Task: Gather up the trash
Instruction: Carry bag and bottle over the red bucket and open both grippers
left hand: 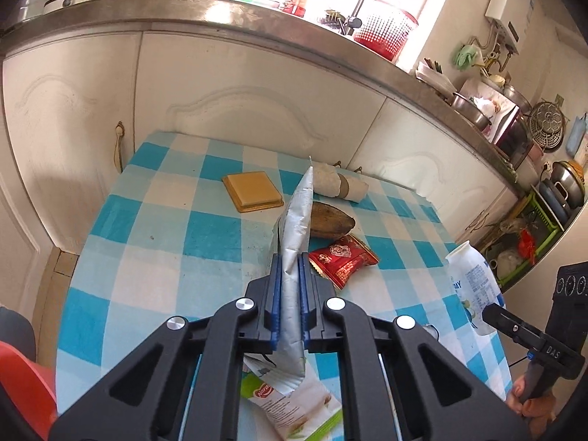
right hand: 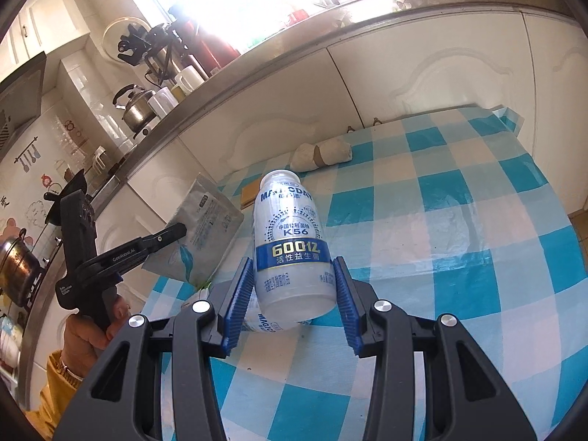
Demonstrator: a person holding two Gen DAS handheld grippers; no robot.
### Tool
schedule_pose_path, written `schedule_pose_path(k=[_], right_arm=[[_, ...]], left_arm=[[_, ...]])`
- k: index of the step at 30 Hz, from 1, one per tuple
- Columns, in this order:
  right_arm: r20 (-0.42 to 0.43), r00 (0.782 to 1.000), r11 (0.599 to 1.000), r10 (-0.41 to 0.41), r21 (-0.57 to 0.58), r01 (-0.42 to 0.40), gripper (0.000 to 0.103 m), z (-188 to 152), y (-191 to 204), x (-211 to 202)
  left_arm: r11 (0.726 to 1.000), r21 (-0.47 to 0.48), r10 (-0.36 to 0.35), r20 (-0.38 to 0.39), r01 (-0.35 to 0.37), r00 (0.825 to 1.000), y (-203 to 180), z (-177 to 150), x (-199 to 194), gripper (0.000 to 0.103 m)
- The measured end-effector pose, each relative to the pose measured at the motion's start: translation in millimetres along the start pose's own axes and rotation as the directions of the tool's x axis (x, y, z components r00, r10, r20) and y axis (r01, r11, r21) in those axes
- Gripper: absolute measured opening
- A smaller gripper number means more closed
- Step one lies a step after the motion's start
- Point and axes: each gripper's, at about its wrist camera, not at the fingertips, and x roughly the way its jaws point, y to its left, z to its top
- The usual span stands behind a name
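My left gripper [left hand: 291, 261] is shut on a flat silver foil pouch [left hand: 296, 228], held edge-up above the checked table; the pouch also shows in the right wrist view [right hand: 205, 226]. My right gripper [right hand: 294, 268] is shut on a white plastic bottle [right hand: 288, 242] with a blue label, lifted off the table; the bottle shows at the right of the left wrist view [left hand: 474, 286]. On the table lie a red snack wrapper [left hand: 343, 259], a brown husk [left hand: 329, 225], a rolled paper bundle [left hand: 340, 183] and a green-white wrapper [left hand: 294, 400] under my left gripper.
A tan square tile [left hand: 253, 191] lies on the blue-white checked tablecloth [left hand: 154, 257]. White cabinets [left hand: 220, 84] and a steel counter with pots stand behind the table. An orange object [left hand: 25, 386] sits at the lower left. A second white bottle [right hand: 268, 325] lies under the held one.
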Motion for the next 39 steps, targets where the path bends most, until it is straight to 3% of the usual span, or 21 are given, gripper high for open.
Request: schedule_pose_path(k=[9, 17, 26, 33, 39], right_arm=[[0.008, 1.0, 0.999, 0.023, -0.029, -0.022, 0.045, -1.5, 25.0, -6.9], [-0.018, 0.997, 0.995, 0.069, -0.072, -0.07, 0.045, -7.4, 58.2, -3.1], [-0.109, 0.982, 0.977, 0.152, -0.136, -0.166, 0.045, -25.7, 112.7, 17.7], [-0.227, 0.949, 0.939, 0.22, -0.214, -0.269, 0.045, -49.1, 175.8, 48.2], [-0.366, 0.895, 0.888, 0.256, -0.277, -0.367, 0.045, -81.0, 238.1, 84.3]], left_arm=[[0.996, -0.07, -0.042, 0.072, 0.048, 0.996, 16.9, -6.6, -48.7, 0.009], [0.995, -0.094, -0.007, 0.125, 0.019, 0.992, 35.4, -19.6, -97.6, 0.009], [0.983, -0.175, 0.077, 0.152, -0.05, 0.985, 81.4, -54.2, -151.1, 0.01], [0.952, -0.27, 0.192, 0.162, -0.143, 0.968, 136.6, -90.1, -199.5, 0.009], [0.904, -0.373, 0.28, 0.15, -0.208, 0.948, 185.4, -122.9, -231.3, 0.01]])
